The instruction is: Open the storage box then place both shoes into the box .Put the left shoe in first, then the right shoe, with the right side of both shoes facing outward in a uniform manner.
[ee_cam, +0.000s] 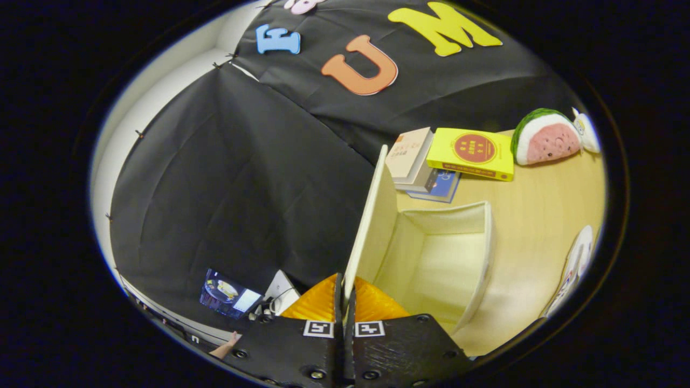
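Left to right: at the lower centre of the frame your gripper (345,302) has its fingers clamped together on the edge of the lid (369,215), holding it raised, apparently to keep the storage box (488,242) open. Its pale interior lies just right of the fingers. Books (469,153) and a watermelon plush (544,137) sit upper right; a shoe (577,264), probably, shows far right.

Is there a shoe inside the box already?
No, the box stands open and bare inside while the tongs pinch its raised lid.
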Demonstrator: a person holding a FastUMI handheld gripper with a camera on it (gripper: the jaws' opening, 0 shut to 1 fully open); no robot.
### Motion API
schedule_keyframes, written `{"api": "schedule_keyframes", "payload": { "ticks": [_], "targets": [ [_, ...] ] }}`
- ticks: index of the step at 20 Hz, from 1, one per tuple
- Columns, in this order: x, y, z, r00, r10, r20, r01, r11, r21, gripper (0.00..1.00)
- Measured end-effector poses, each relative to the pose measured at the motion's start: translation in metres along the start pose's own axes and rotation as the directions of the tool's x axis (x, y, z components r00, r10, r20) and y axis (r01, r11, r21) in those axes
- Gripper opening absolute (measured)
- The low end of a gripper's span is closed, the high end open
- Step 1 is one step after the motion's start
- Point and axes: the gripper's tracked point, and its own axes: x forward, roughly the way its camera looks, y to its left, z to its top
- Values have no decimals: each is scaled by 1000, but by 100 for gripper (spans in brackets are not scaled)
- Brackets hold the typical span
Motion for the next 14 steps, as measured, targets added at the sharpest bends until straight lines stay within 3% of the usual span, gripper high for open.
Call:
{"api": "schedule_keyframes", "payload": {
  "ticks": [8, 12, 14],
  "targets": [
    [57, 62, 12, 998, 61, -24, -61, 998, 4, 5],
    [90, 80, 16, 1000, 13, -25, -15, 995, -95, 19],
    [104, 82, 14, 999, -30, -26, 27, 991, -130, 34]
  ]
}}
